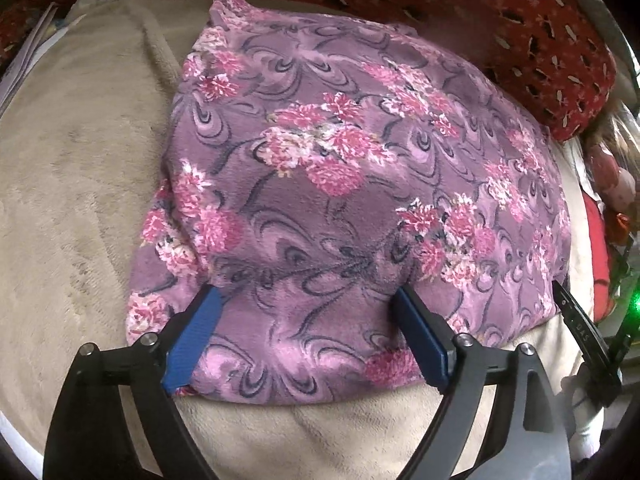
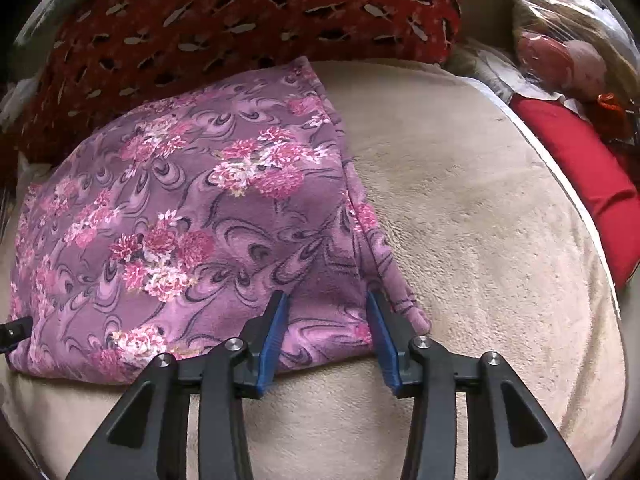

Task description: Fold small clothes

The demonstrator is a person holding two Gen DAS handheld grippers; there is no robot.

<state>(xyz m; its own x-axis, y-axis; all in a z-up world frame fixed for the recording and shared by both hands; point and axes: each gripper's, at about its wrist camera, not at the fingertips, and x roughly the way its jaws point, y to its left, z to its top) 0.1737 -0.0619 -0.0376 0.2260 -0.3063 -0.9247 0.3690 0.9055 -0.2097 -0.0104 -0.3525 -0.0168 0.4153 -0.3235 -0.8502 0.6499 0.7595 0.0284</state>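
Note:
A purple fleece garment with pink flowers (image 1: 340, 168) lies folded on a beige blanket (image 1: 80, 184). My left gripper (image 1: 308, 292) is open, its blue pads resting on the garment's near edge towards its left side. My right gripper (image 2: 326, 300) is open, narrower, over the garment's (image 2: 180, 216) near right corner, where a folded edge runs away from me. The right gripper's finger tip also shows at the right in the left wrist view (image 1: 572, 312). Neither gripper holds cloth.
A red patterned cushion (image 2: 240, 12) lies behind the garment. A red cloth (image 2: 580, 172) and plastic-wrapped items (image 2: 568, 40) lie at the right past the blanket's (image 2: 480, 220) edge. Papers (image 1: 24, 52) lie at the far left.

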